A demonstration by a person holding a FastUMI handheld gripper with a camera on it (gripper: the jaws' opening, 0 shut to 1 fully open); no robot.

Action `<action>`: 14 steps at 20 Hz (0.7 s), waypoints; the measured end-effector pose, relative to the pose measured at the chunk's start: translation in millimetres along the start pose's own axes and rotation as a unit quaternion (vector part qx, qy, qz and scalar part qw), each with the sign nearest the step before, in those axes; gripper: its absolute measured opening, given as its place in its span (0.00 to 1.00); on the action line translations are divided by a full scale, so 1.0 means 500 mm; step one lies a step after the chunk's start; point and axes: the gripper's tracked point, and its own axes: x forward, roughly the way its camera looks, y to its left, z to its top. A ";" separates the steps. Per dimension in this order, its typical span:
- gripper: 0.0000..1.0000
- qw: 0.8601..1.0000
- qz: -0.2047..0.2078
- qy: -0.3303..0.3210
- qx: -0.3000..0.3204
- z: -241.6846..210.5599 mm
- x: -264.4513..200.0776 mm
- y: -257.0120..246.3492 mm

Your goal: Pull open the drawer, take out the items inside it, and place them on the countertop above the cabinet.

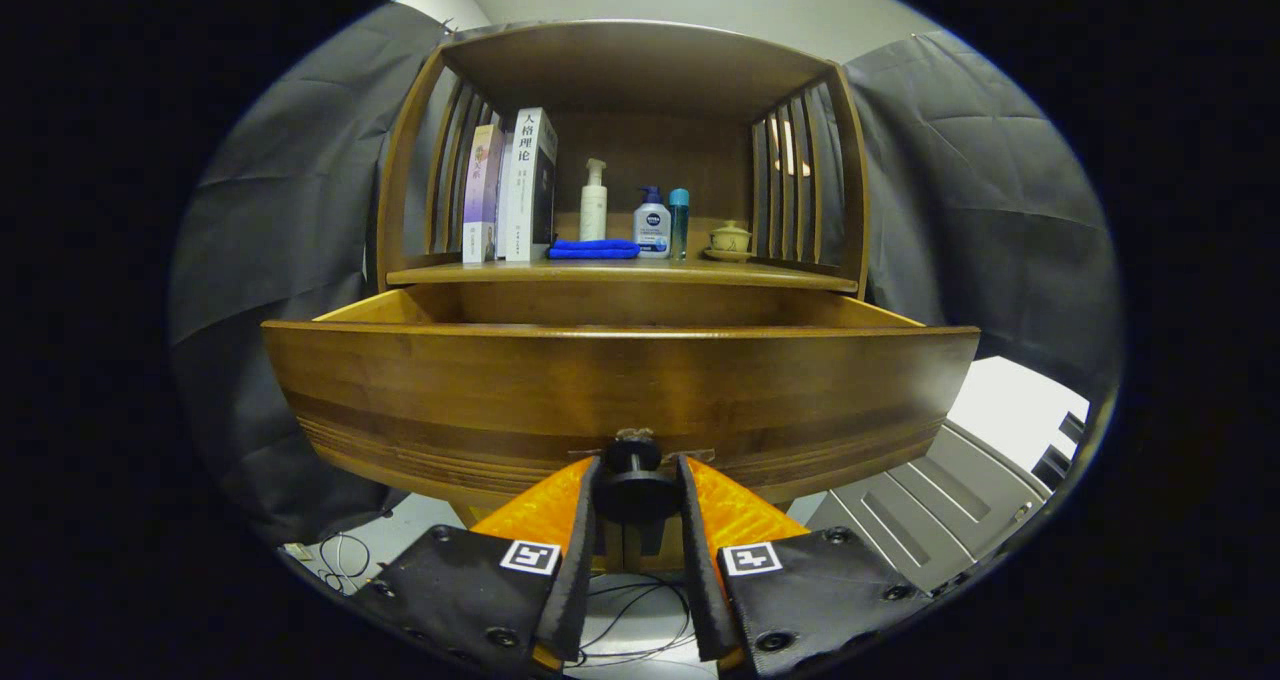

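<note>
Gripper view: gripper (640, 480) clenched on knob (634, 482) of open drawer (620, 390), contents hidden.

Books (508, 188), blue cloth (594, 249), three bottles (651, 223), lidded cup (730, 238) on shelf.

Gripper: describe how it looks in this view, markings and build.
The gripper has two fingers that taper forward. Each grows from a black plate with round screw heads and a square black-and-white marker tag. Ribbed texture covers the fingers' upper faces.

Dim booth, light falling from above — sharp centre, fisheye bowing the drawer front (620, 400), shadow beneath.
</note>
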 end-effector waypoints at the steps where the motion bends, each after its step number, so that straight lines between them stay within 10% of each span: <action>1: 0.57 0.999 -0.012 -0.029 0.009 0.035 -0.003 -0.009; 7: 0.98 0.995 -0.045 -0.080 0.025 0.149 -0.044 -0.038; 14: 0.98 0.997 -0.049 -0.038 0.039 0.222 0.004 0.012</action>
